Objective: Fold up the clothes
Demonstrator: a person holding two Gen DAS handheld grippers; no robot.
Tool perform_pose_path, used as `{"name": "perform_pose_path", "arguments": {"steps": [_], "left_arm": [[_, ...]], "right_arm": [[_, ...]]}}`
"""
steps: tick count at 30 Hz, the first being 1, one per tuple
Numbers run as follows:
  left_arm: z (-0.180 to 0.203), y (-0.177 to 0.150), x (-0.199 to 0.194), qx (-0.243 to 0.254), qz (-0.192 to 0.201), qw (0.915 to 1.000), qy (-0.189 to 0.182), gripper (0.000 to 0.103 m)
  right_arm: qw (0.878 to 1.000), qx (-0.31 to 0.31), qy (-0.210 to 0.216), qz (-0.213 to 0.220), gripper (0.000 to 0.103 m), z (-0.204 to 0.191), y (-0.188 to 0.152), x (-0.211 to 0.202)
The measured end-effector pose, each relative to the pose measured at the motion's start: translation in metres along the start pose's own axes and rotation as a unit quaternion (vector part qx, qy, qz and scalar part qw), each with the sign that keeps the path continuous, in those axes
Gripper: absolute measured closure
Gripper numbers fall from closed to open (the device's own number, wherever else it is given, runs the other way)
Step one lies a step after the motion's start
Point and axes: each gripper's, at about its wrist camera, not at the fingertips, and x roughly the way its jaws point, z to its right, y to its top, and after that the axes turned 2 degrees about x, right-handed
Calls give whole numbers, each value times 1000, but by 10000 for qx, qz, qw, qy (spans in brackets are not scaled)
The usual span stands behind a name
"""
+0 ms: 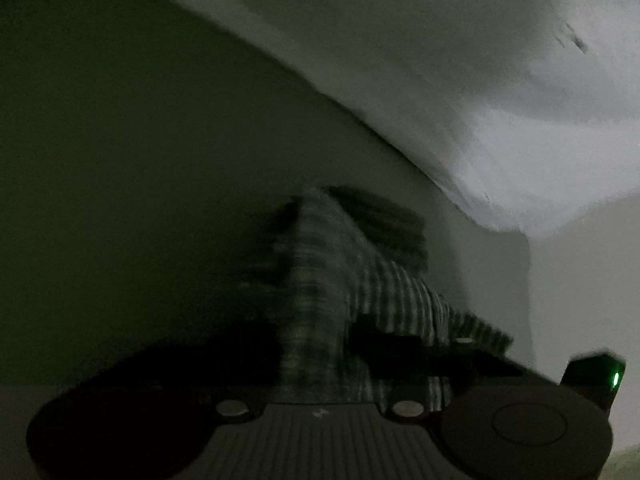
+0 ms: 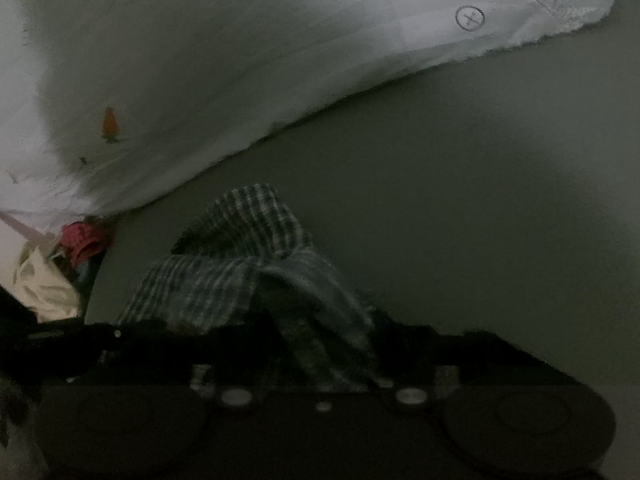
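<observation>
Checked cloth (image 2: 240, 272) is the garment in hand, a dark-and-pale plaid piece bunched and lifted in front of both cameras, with the plain greenish surface (image 2: 460, 220) under it and a white sheet (image 2: 240, 60) with printed marks lying across the far part of that surface. In the left wrist view the same cloth (image 1: 320, 280) runs up in a ridge from between the dark fingers, so the left gripper (image 1: 316, 360) seems clamped on it; in the right wrist view fabric drapes over and between the fingers of the right gripper (image 2: 304, 344), and its jaws look closed on a fold, though the gloom and blur make both readings a judgement. At the left edge of the right view sits a small heap of other clothes (image 2: 52, 276), cream and red. To fold well from here, I would keep the two holds level and pulled gently apart so the cloth hangs flat rather than twisted, then lay it on bare surface, well clear of the heap, before any crease is made.
</observation>
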Motion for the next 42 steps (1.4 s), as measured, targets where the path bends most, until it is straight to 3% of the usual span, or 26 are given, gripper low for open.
{"name": "perform_pose_path", "arguments": {"steps": [5,12,21,28,35,42], "left_arm": [[-2,-3,-3,-316,163,9994,57,87],[10,-14,-26,-446,446,9979,-108,90],[49,-36,-78,-236,1010,9926,-626,90],[84,-55,-106,-61,1062,9880,-1124,90],[132,-79,-97,182,769,9865,-1431,90],[200,-107,-57,448,351,9866,-1529,90]], "right_arm": [[9975,-533,-428,178,86,-33,-5,-4],[9897,-1028,-704,710,89,-64,-15,-39],[9750,-1201,-613,1767,90,-97,-35,-125],[9535,-1608,-756,2435,90,-113,-54,-197],[9463,-1419,-989,2732,90,-90,-71,-259],[9375,-1337,-1387,2897,90,-29,-68,-302]]}}
